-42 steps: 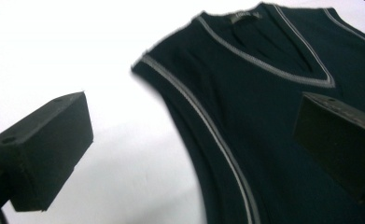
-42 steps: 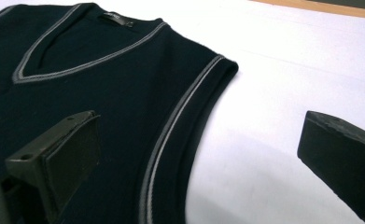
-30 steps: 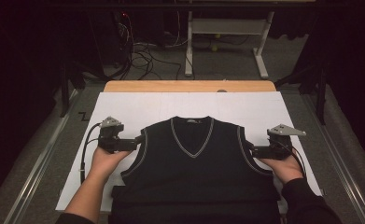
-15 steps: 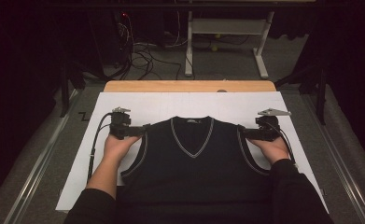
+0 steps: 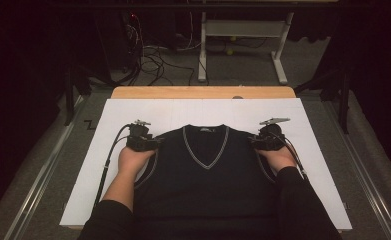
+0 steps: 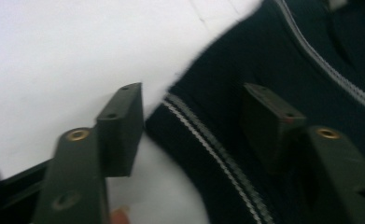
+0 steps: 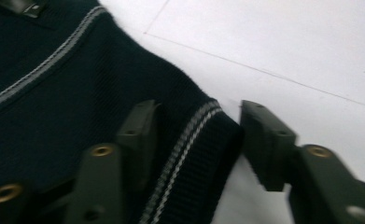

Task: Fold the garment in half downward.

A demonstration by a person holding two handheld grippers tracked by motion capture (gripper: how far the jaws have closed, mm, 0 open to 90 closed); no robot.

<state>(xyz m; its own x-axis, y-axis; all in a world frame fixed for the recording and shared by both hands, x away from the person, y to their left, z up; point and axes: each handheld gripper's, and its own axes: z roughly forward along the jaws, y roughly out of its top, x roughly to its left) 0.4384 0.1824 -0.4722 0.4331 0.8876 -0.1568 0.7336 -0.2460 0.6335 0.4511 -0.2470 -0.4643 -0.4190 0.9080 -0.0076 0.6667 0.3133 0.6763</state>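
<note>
Nearest to where I stood, the person's dark sleeves came in over the front edge of the white board [image 5: 83,200], and the hem of a dark knitted vest [image 5: 205,185] ran off toward them. The vest lay flat and face up in the middle of the board, its ribbed knit trimmed with pale grey stripes around the V-neck and both armholes. The left gripper [image 5: 142,143] sat at the vest's left shoulder, its black block-shaped jaws spread apart, one over bare board and one over the knit, with the striped armhole edge lying between them and nothing pinched. The right gripper [image 5: 267,141] was at the other shoulder in the same way, jaws parted astride the shoulder's outer corner. To either side of the vest the board was bare, and a wide bare strip lay beyond the collar. Past that showed the wooden table edge [image 5: 203,92], then grey carpet, a tangle of cables [image 5: 155,55] and a white table frame [image 5: 243,30].
</note>
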